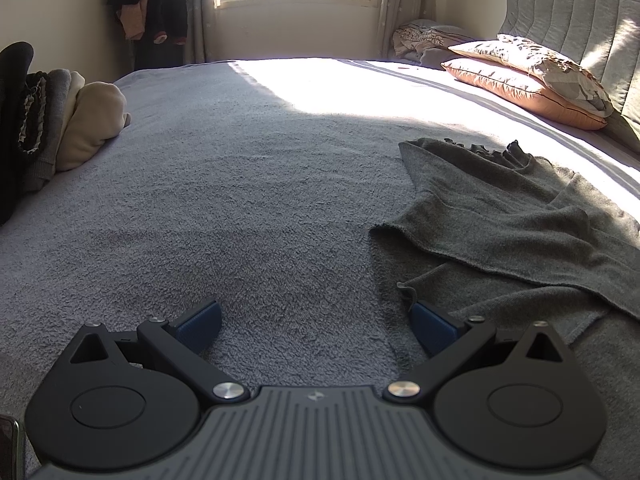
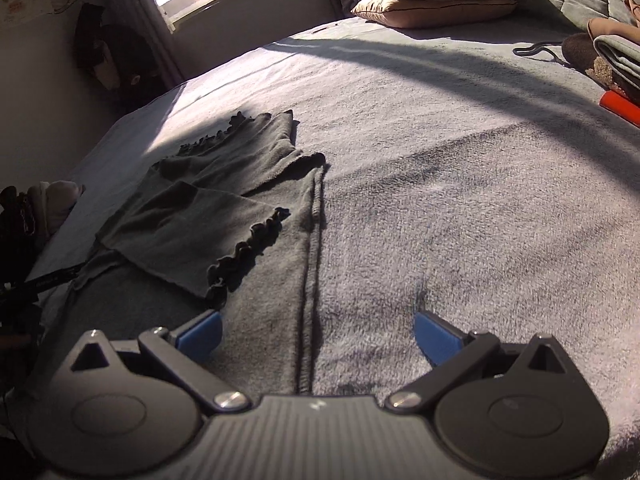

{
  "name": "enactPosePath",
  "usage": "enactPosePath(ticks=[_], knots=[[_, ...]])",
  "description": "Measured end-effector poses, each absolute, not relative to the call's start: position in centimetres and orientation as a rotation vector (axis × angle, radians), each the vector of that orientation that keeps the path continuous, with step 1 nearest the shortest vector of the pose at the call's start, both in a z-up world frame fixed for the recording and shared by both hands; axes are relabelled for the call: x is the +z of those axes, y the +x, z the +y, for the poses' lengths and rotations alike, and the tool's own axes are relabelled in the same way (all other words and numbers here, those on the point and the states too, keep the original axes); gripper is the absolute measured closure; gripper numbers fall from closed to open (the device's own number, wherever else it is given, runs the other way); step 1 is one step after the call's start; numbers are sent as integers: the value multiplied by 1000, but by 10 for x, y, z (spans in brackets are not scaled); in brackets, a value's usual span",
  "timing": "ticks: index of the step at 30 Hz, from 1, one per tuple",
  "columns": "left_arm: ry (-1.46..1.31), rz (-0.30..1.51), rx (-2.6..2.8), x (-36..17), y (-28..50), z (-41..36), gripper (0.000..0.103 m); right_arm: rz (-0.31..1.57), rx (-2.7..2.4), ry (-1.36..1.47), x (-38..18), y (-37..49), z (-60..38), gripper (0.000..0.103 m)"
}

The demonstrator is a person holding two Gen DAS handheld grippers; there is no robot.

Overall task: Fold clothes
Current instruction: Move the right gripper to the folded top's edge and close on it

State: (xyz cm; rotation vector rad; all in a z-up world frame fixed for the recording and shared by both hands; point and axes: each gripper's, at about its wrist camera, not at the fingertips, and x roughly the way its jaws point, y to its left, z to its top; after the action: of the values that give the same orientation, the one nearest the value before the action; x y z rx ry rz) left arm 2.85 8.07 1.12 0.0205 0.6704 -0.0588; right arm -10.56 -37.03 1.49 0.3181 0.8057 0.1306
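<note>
A dark grey knit garment (image 1: 508,216) with ruffled cuffs lies partly folded on the grey fleece bed cover (image 1: 248,184), to the right in the left wrist view. My left gripper (image 1: 316,326) hovers low over the cover, open, its right pad (image 1: 434,326) at the garment's near left corner. In the right wrist view the same garment (image 2: 224,208) spreads ahead and to the left, a sleeve folded across it. My right gripper (image 2: 316,334) is open above the garment's seamed right edge (image 2: 312,280), with nothing between its pads.
A stack of folded clothes (image 1: 60,128) sits at the bed's left edge. Pillows (image 1: 532,76) lean on the padded headboard (image 1: 580,28). Folded items and an orange object (image 2: 620,106) lie at the right in the right wrist view. Dark clothes (image 1: 152,16) hang by the window.
</note>
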Motion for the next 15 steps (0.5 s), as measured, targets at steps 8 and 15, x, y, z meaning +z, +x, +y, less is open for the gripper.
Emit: enactPosePath(ticks=[8, 15], knots=[[-71, 702, -92, 19, -28, 82, 0, 814, 192, 180, 12, -136, -345, 4], [-17, 762, -138, 26, -81, 70, 0, 796, 201, 180, 14, -133, -342, 41]])
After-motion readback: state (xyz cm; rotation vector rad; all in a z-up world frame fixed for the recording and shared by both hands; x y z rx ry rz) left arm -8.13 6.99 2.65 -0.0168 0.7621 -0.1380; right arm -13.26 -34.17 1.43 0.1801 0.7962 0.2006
